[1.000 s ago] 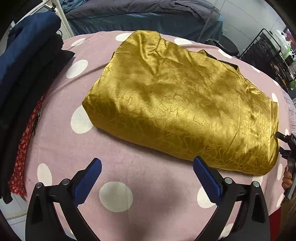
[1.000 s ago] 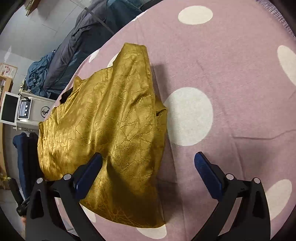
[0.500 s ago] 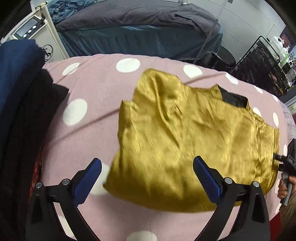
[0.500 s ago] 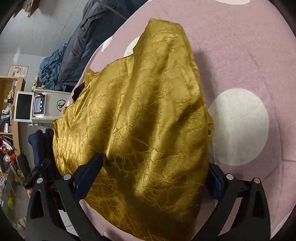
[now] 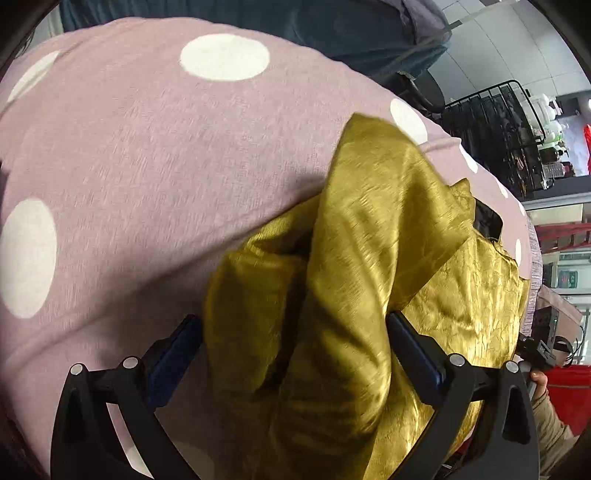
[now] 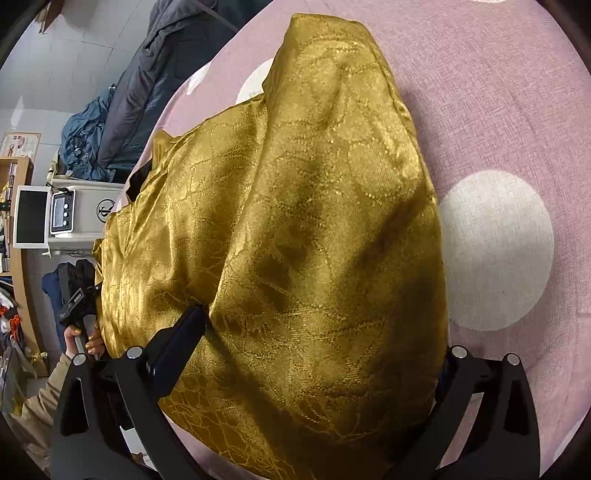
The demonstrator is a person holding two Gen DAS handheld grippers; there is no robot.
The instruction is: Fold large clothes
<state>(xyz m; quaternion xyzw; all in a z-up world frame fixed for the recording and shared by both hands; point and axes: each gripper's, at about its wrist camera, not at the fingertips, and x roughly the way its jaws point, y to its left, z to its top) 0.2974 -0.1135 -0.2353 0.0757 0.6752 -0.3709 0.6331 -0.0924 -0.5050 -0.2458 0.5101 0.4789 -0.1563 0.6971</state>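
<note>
A folded gold satin garment (image 5: 373, 280) lies on a pink cloth with white dots (image 5: 147, 155). My left gripper (image 5: 295, 343) is wide open, and the garment's near left end fills the gap between its blue-padded fingers (image 5: 173, 354). In the right wrist view the same garment (image 6: 295, 240) bulges between the open fingers (image 6: 177, 343) of my right gripper (image 6: 314, 354) at its other end. The right finger's pad is hidden under the cloth. Each gripper shows small at the edge of the other's view.
A dark grey and teal bed (image 5: 332, 33) lies past the pink surface. A black wire rack (image 5: 495, 129) stands at the right. A white machine with a screen (image 6: 62, 218) and a wooden shelf (image 6: 18, 258) stand at the left in the right wrist view.
Both grippers have moved in onto the garment's two ends, staying open. The cloth now bunches up between the fingers and its left end has been pushed inward.
</note>
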